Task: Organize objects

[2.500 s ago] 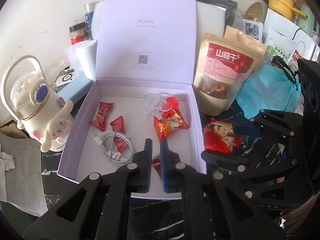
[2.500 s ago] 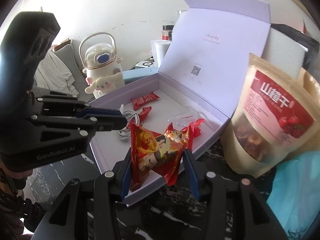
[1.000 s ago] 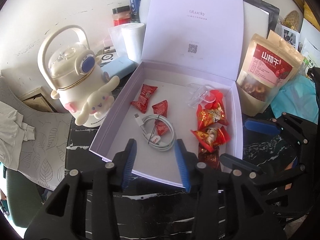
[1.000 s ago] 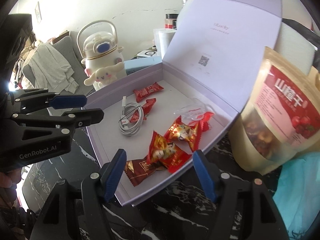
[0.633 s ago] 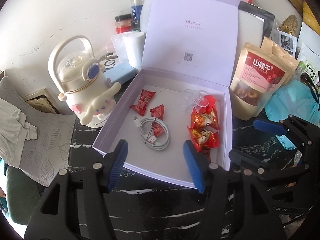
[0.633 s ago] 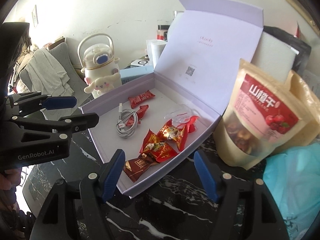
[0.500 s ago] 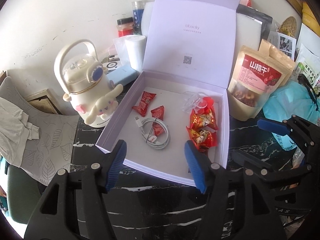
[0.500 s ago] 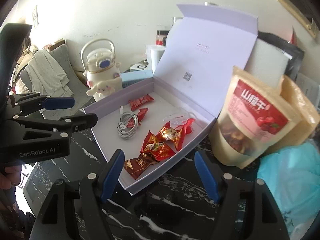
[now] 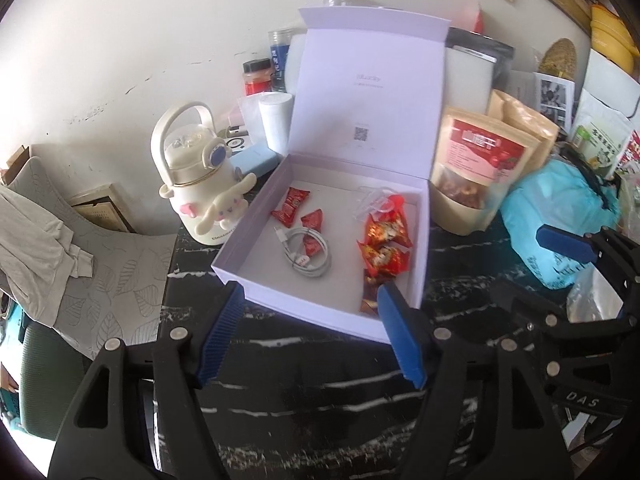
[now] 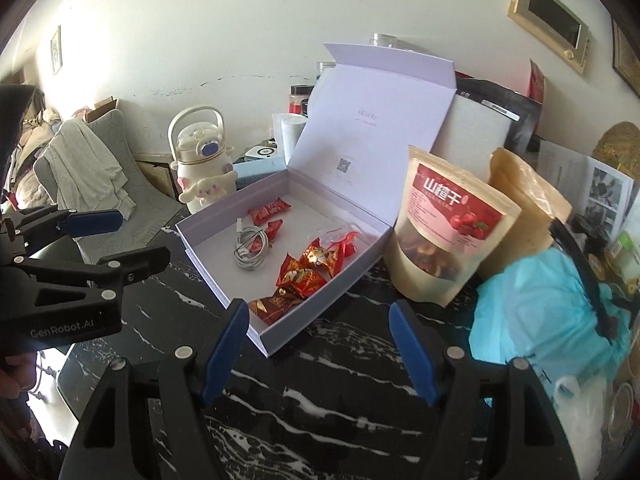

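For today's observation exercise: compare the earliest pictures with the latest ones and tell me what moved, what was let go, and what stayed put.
The right gripper released its red cartoon snack packet, which now lies in the lilac box. The left gripper, shut before, has just been opening, with nothing between its fingers. Both have pulled back from the box. The white cable, small red candies, kettle-shaped bottle and hawthorn pouch stayed put.

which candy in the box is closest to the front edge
The dark brown-red candy in the box's front corner; the brighter red candies lie farther in.
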Demonstrator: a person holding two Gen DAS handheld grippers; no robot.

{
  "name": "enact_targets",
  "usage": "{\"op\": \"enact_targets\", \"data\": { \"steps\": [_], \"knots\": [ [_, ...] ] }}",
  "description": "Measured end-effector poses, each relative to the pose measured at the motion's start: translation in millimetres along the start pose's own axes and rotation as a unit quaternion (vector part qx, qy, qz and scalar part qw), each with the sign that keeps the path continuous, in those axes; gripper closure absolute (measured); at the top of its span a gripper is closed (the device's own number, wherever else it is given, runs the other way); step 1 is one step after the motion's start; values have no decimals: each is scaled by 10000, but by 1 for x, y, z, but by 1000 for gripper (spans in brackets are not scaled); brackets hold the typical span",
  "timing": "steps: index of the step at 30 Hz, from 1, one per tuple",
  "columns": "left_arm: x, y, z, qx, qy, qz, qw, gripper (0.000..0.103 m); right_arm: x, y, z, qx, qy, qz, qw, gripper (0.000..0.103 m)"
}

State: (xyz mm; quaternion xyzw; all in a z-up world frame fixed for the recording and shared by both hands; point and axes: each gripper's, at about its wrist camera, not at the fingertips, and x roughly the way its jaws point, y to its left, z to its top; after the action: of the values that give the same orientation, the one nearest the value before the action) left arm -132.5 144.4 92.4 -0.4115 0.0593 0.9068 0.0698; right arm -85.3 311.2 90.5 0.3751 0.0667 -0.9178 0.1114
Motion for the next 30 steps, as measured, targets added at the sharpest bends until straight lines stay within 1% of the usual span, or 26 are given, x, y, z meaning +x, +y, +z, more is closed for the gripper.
{"op": "enact_targets", "data": {
  "steps": [7, 17, 20, 24, 30],
  "knots": [
    [-24, -12, -20, 66, -52, -31, 10000, 35, -18, 3, -23, 12, 3, -141, 9999, 30],
    [-42, -19, -51, -8, 4, -87, 10000, 35, -33, 9, -55, 115, 92, -278, 9995, 30],
    [-45, -19, -58, -15, 35, -111, 9999, 35, -36, 11, -62, 141, 106, -287, 9994, 30],
    [-47, -21, -68, -29, 64, -40, 10000, 35, -36, 12, -69, 171, 146, -255, 9994, 30],
    [-46, -22, -79, -63, 185, -110, 9997, 35, -32, 15, -78, 197, 235, -150, 9994, 30]
  ]
}}
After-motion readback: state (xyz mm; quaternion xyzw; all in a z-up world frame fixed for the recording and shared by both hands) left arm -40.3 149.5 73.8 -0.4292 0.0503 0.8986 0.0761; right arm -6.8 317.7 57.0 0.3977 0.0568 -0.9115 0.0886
